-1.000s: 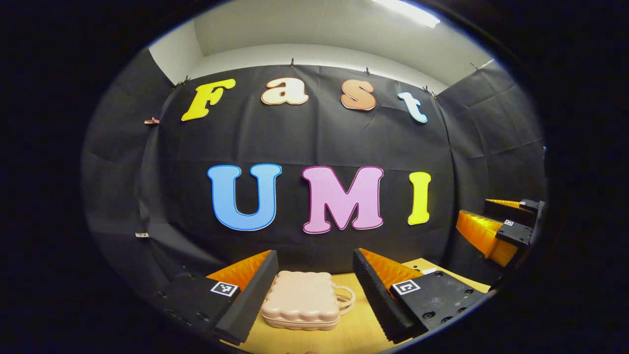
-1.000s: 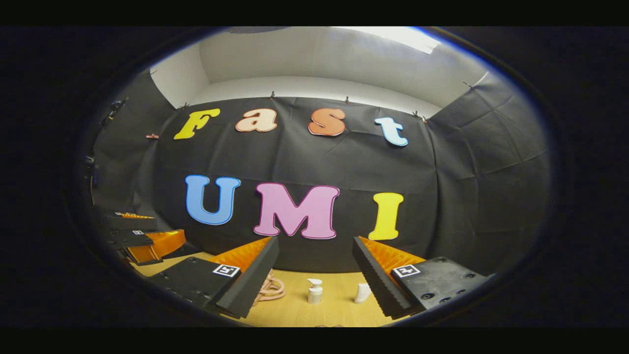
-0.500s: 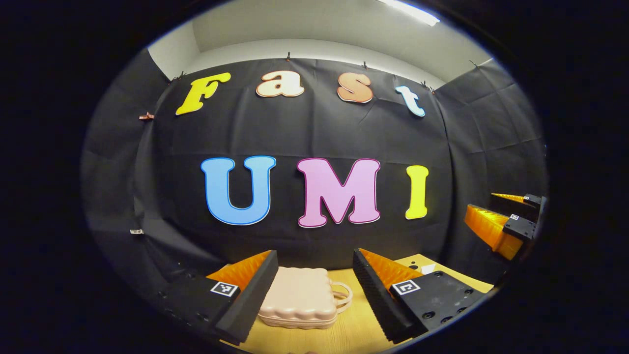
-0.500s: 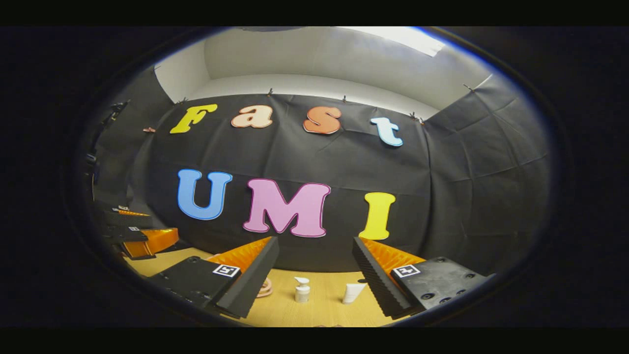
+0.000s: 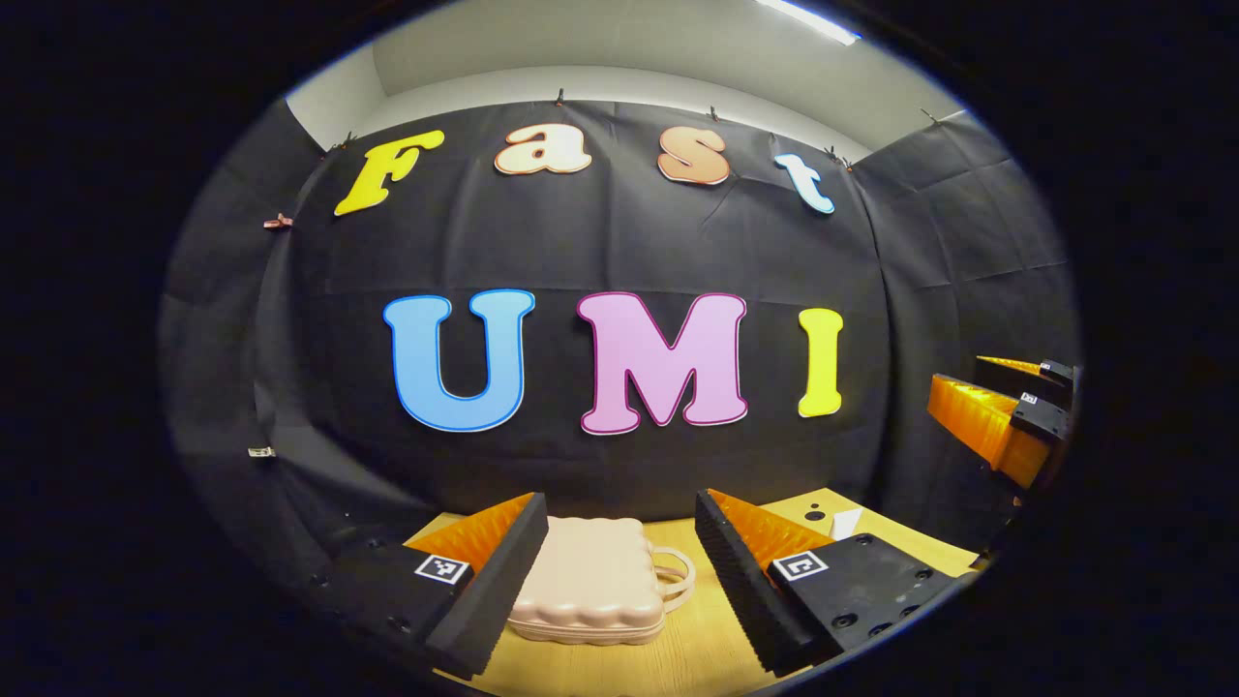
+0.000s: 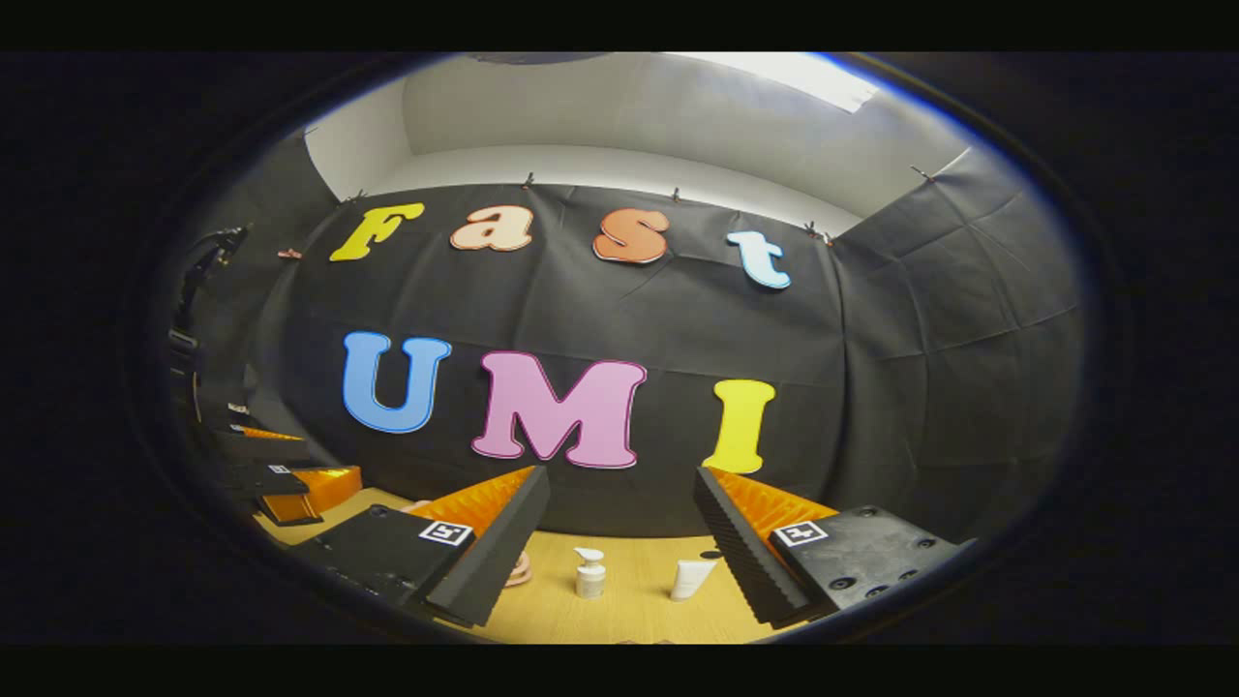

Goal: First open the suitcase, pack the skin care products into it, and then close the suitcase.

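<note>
Suitcase (image 5: 590, 581): we count one, pale pink with a scalloped lid, shut and lying flat on the wooden table (image 5: 697, 649), plus two white skin care items, a pump bottle (image 6: 589, 574) and a tube (image 6: 691, 578), apart on the table. We see the left gripper (image 5: 619, 561) level above the table, fingers spread wide, the suitcase ahead between them, untouched; the right gripper (image 6: 619, 557) is likewise spread, aimed at both products

Light wooden desk (image 5: 697, 649) in the left gripper view carried a closed pale pink suitcase (image 5: 589, 581), lying flat with its loop handle toward the right. In the right gripper view the desk (image 6: 629, 610) bore a small white pump bottle (image 6: 589, 574), standing upright, and near its right a white tube (image 6: 691, 578), leaning; the two stood apart
</note>
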A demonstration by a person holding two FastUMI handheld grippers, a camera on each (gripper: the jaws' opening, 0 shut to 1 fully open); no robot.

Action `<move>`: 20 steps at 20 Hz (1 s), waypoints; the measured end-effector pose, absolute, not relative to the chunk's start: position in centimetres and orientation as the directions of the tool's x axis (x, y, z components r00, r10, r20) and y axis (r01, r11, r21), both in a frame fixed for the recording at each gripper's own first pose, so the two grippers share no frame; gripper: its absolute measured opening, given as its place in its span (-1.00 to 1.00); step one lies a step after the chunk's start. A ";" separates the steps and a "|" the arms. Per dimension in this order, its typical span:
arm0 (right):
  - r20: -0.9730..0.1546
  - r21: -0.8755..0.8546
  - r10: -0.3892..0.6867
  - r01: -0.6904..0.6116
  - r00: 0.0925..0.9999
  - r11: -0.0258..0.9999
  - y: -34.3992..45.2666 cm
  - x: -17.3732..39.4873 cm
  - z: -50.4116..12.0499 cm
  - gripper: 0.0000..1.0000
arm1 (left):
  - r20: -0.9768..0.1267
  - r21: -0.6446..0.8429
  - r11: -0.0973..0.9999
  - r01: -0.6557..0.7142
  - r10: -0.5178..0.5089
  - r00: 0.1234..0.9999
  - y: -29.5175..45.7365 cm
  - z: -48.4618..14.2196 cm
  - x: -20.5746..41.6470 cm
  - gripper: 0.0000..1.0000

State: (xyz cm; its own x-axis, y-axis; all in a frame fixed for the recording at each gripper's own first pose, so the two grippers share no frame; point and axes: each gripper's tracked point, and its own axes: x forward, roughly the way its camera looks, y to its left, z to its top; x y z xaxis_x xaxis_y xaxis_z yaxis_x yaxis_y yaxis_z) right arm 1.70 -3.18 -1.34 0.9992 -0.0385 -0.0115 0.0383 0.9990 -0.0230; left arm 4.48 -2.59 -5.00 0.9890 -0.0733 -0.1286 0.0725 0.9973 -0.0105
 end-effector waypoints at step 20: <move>-0.254 -0.045 -0.004 -0.007 0.967 0.999 -9.1 5.7 -16.6 0.94 | -0.566 0.098 0.939 0.330 -0.220 0.795 -15.9 -28.6 20.8 0.96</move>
State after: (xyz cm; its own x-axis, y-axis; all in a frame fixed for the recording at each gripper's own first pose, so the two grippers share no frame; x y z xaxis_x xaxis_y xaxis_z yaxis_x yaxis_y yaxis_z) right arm 5.67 -9.08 -16.62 0.9671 -0.0045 -0.2542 -0.0072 0.9990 -0.0451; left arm 20.75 -15.92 -28.58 0.7946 -0.2201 -0.5659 0.3299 0.9389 0.0980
